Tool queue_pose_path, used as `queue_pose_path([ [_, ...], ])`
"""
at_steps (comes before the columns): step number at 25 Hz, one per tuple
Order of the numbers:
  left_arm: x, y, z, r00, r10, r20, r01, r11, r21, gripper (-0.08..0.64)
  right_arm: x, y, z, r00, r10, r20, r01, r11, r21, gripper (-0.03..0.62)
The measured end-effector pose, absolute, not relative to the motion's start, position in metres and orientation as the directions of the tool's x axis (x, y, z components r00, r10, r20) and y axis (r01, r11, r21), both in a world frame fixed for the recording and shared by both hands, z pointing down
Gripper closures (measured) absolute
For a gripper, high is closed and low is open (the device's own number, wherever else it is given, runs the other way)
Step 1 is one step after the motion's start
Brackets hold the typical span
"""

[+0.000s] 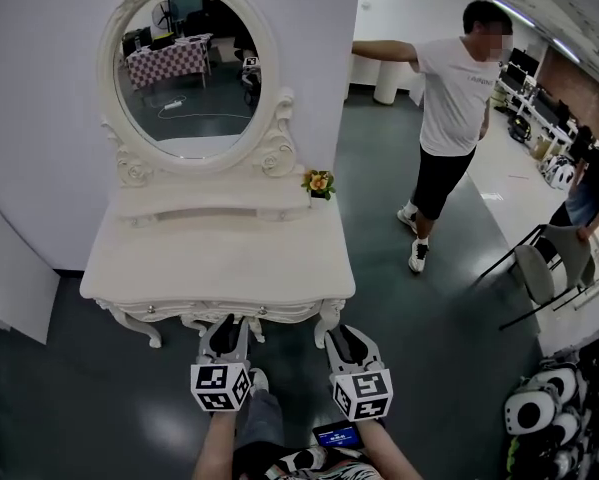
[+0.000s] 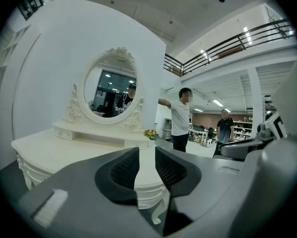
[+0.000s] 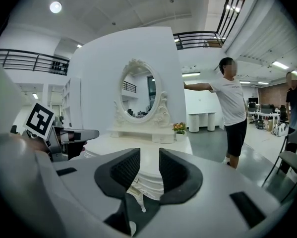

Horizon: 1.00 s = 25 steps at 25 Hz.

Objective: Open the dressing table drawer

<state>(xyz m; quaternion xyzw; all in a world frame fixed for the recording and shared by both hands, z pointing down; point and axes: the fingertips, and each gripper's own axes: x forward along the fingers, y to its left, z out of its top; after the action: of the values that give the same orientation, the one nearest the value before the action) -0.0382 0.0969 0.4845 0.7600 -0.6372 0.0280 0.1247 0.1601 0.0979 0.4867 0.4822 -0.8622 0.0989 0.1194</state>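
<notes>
The white dressing table [image 1: 219,258] with its oval mirror [image 1: 187,68] stands against the wall. Its carved drawer front [image 1: 229,311] lies under the front edge and does not stick out past the tabletop. My left gripper [image 1: 229,326] and right gripper [image 1: 341,332] hover side by side just short of that edge, both open with nothing between the jaws. Past the jaws of the left gripper [image 2: 147,165] I see the table's front corner [image 2: 150,190]. Beyond the right gripper [image 3: 149,165], the drawer front carries a small knob [image 3: 135,181].
A small pot of flowers [image 1: 318,181] sits on the table's back right corner. A person in a white shirt [image 1: 454,98] stands to the right, leaning on the wall. Further right are a grey chair [image 1: 549,258], a second person [image 1: 589,193] and panda toys [image 1: 539,408].
</notes>
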Motion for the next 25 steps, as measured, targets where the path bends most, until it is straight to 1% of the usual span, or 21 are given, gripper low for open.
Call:
queue_pose_path([
  [4, -0.063, 0.041, 0.488, 0.230, -0.941, 0.247, -0.969, -0.199, 0.143, 0.462, 0.133, 0.047, 0.487, -0.470, -0.816, 0.337, -0.875, 0.480, -0.059, 0.482],
  [12, -0.102, -0.059, 0.492, 0.341, -0.897, 0.283, -0.938, -0.304, 0.167, 0.462, 0.074, -0.053, 0.488, -0.404, -0.827, 0.390, -0.907, 0.419, -0.051, 0.479],
  [17, -0.118, -0.092, 0.506, 0.376, -0.875, 0.305, -0.924, -0.330, 0.192, 0.459, 0.051, -0.085, 0.502, -0.373, -0.818, 0.437, -0.916, 0.401, -0.032, 0.469],
  [25, -0.127, -0.122, 0.519, 0.396, -0.859, 0.324, -0.915, -0.343, 0.210, 0.453, 0.042, -0.116, 0.514, -0.349, -0.812, 0.468, -0.923, 0.385, -0.022, 0.463],
])
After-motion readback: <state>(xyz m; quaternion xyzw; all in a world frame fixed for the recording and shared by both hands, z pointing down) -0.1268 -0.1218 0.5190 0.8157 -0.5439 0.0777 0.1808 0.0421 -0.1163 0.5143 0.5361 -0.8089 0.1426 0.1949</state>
